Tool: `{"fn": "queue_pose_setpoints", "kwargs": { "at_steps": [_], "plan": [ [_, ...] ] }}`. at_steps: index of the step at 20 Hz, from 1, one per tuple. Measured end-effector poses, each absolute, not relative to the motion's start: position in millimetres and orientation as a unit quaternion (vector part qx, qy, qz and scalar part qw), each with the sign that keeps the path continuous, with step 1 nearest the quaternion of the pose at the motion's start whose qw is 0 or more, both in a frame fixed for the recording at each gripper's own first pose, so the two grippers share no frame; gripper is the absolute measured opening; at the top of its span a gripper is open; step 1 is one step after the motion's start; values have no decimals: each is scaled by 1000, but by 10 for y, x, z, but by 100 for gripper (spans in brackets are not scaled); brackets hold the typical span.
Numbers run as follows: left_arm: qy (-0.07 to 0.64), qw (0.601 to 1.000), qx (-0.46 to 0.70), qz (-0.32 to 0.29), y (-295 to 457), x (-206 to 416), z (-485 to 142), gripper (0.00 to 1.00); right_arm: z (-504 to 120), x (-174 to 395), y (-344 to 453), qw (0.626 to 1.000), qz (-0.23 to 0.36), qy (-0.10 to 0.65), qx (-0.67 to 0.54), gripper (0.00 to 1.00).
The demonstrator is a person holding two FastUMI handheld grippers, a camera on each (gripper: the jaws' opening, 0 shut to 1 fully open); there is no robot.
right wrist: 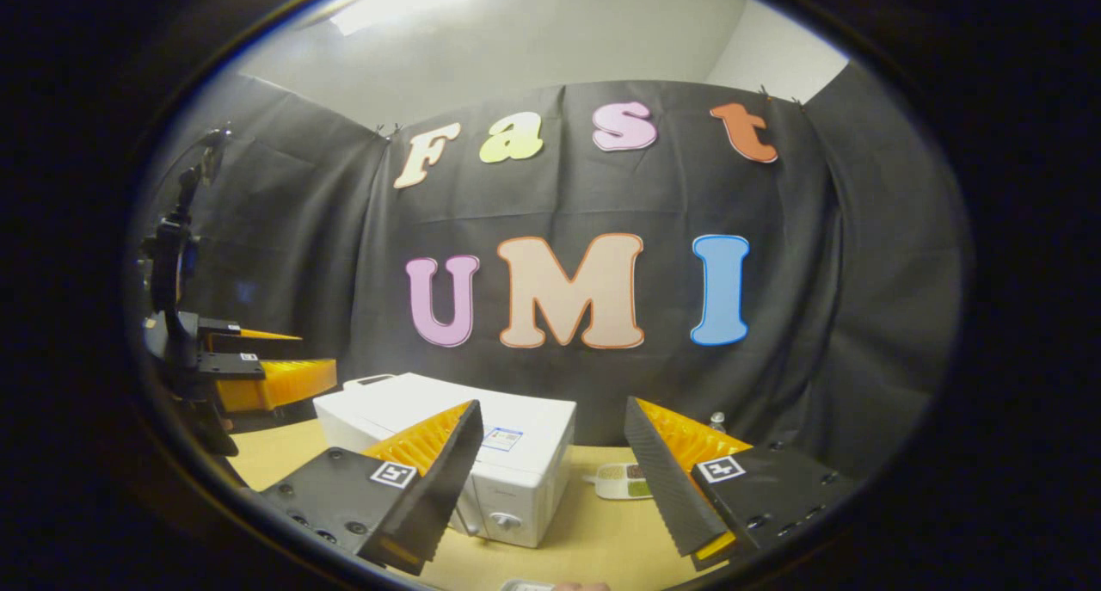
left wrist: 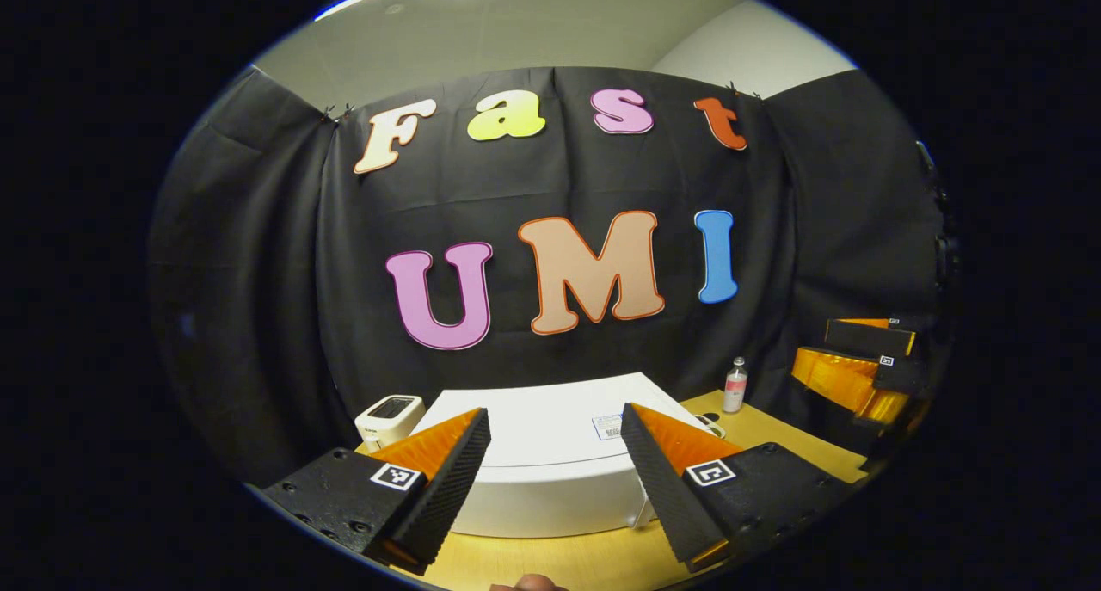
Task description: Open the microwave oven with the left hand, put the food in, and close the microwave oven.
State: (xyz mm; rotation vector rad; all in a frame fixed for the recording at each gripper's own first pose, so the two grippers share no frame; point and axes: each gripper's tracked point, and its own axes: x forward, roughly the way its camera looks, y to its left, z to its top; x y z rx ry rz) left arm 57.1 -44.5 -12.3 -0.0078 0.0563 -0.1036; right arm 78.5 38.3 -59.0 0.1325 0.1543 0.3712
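Left gripper [left wrist: 555, 479] jaws wide apart, empty, above boxy white microwave [left wrist: 550, 453]; right gripper [right wrist: 550, 479] likewise, wooden surface [right wrist: 593, 531] below.

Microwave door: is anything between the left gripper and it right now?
Nothing visible. In the left gripper view the open left gripper hangs above and in front of the microwave, with only air and bare table between. The toaster sits off to one side, the bottle to the other.
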Motion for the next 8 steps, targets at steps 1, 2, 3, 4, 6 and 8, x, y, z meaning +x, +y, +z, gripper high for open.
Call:
{"fn": "queue_pose_setpoints", "kwargs": {
  "at_steps": [1,2,3,4,6,8],
  "plan": [
    [29,998,-5,-53,-448,569,-119,96,-591,782,386,977,185,77,66,96],
    [29,998,-6,-52,-456,561,-123,96,-588,768,373,978,185,77,64,100],
    [31,998,-5,-52,-456,560,-137,96,-586,759,369,978,185,76,62,100],
    [31,998,-4,-51,-455,557,-139,96,-582,745,372,978,185,76,60,95],
    [31,998,-7,-50,-456,545,-134,96,-599,730,352,978,185,78,55,96],
    [33,998,-8,-49,-458,538,-150,96,-624,713,334,978,183,80,55,96]
  ]
}}
